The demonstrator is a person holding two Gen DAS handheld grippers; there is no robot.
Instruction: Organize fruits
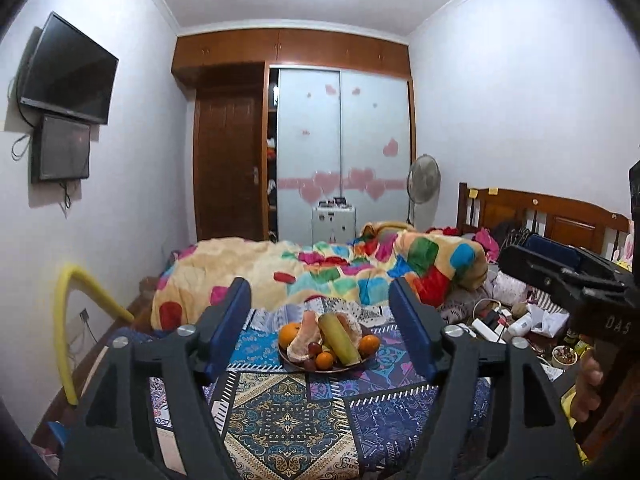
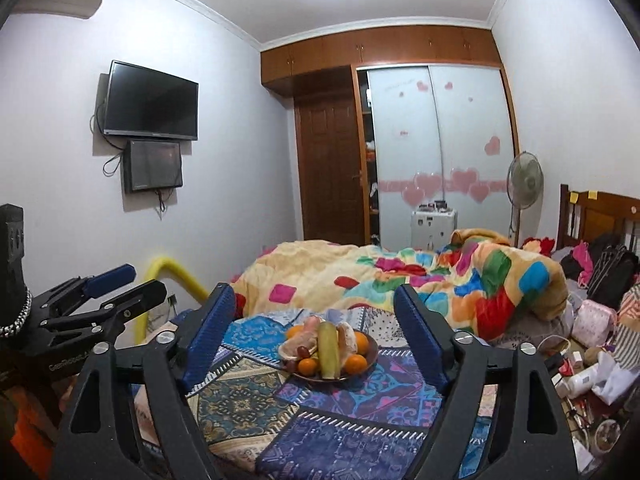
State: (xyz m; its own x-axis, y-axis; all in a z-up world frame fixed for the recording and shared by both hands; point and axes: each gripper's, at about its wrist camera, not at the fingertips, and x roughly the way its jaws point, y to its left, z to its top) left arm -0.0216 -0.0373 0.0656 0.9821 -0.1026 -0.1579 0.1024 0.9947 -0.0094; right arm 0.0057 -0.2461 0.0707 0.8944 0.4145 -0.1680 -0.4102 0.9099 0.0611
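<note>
A brown plate (image 1: pixel 362 361) of fruit rests on a patterned blue patchwork cloth (image 1: pixel 288 412) on the bed. It holds several oranges (image 1: pixel 289 334), a long yellow-green fruit (image 1: pixel 338 338), peeled citrus segments (image 1: pixel 305 340) and dark grapes (image 1: pixel 315 347). My left gripper (image 1: pixel 320 320) is open and empty, held above and short of the plate. In the right wrist view the same plate (image 2: pixel 372 354) lies ahead of my right gripper (image 2: pixel 314 326), which is open and empty. The left gripper (image 2: pixel 116 288) also shows there at the far left.
A colourful crumpled blanket (image 1: pixel 320 268) lies behind the plate. Clutter of boxes, cables and bags (image 1: pixel 508 320) covers the right side near the wooden headboard (image 1: pixel 560 216). A yellow padded rail (image 1: pixel 68 320) stands at the left. A fan and wardrobe stand at the back.
</note>
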